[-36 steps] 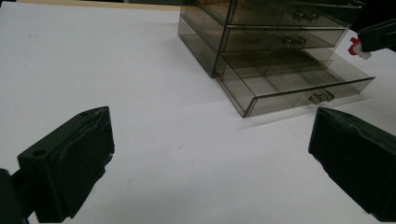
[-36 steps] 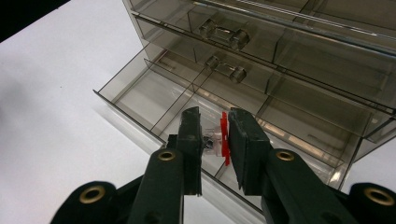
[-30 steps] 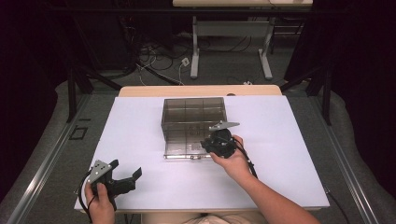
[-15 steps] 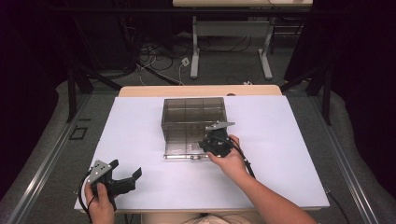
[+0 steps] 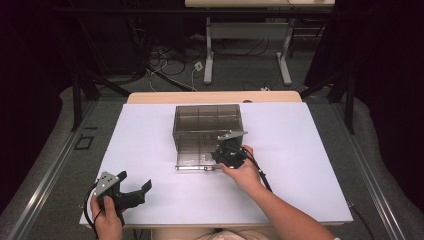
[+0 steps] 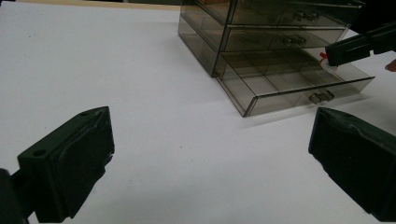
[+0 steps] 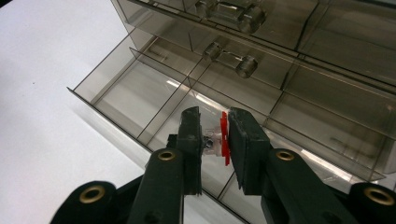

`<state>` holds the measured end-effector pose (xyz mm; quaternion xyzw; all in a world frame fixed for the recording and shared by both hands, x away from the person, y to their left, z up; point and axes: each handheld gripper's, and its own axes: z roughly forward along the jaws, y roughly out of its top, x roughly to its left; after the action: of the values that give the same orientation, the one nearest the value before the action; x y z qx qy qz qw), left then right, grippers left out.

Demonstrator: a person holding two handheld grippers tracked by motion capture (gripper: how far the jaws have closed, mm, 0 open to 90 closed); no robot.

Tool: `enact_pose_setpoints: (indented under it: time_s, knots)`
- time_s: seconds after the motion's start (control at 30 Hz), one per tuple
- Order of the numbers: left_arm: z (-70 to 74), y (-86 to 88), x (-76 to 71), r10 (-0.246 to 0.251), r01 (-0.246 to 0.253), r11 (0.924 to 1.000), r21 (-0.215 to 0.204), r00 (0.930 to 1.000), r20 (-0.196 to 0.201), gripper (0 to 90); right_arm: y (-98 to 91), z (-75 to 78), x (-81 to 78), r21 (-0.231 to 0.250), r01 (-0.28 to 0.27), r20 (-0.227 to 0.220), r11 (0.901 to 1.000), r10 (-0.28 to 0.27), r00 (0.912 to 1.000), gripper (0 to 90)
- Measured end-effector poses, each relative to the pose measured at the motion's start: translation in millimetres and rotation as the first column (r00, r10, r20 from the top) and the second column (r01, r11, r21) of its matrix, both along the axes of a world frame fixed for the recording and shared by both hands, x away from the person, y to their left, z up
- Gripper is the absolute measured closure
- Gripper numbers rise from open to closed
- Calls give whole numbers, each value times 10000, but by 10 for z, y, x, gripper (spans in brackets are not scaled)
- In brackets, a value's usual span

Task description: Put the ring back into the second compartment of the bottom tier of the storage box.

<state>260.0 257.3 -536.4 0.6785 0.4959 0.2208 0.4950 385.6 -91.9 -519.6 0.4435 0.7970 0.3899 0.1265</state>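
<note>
Pinching a small clear-and-red plastic piece [image 7: 215, 140] between its jaws, my right gripper [image 7: 212, 135] hangs over the pulled-out bottom drawer [image 5: 197, 159] of the smoky drawer cabinet [image 5: 207, 122]; my left gripper [image 5: 135, 186] rests wide open near the desk's [image 5: 310, 150] front corner.

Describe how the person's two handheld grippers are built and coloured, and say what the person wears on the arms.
Both the left gripper and the right gripper are black, each with two blocky, flat-faced jaws. A grey three-cornered plate sits on top of each, and a black cable trails back from each. In the right gripper view, brass-coloured rings mark the jaw pivots. The forearms are bare; no sleeves reach them.
</note>
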Motion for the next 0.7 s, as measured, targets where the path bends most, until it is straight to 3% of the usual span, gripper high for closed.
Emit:
enact_pose_setpoints:
  time_s: [0.13,0.37,0.53,0.7]
  knots:
    - [1,2,0,-10,10,10000,7,10000,-9,5,28,-10,15,-203,-21,-220,9998,17,9998,750]
    - [3,13,-4,28,-28,10000,-33,10000,13,4,75,-56,39,12,45,-74,10000,-45,10000,750]
    - [4,21,-3,-1,1,10000,39,10000,-14,5,81,-79,57,-84,106,-300,9999,-108,9995,749]
    - [4,13,0,39,-39,10000,-21,10000,0,5,104,-115,68,60,102,-232,9999,-100,9997,749]
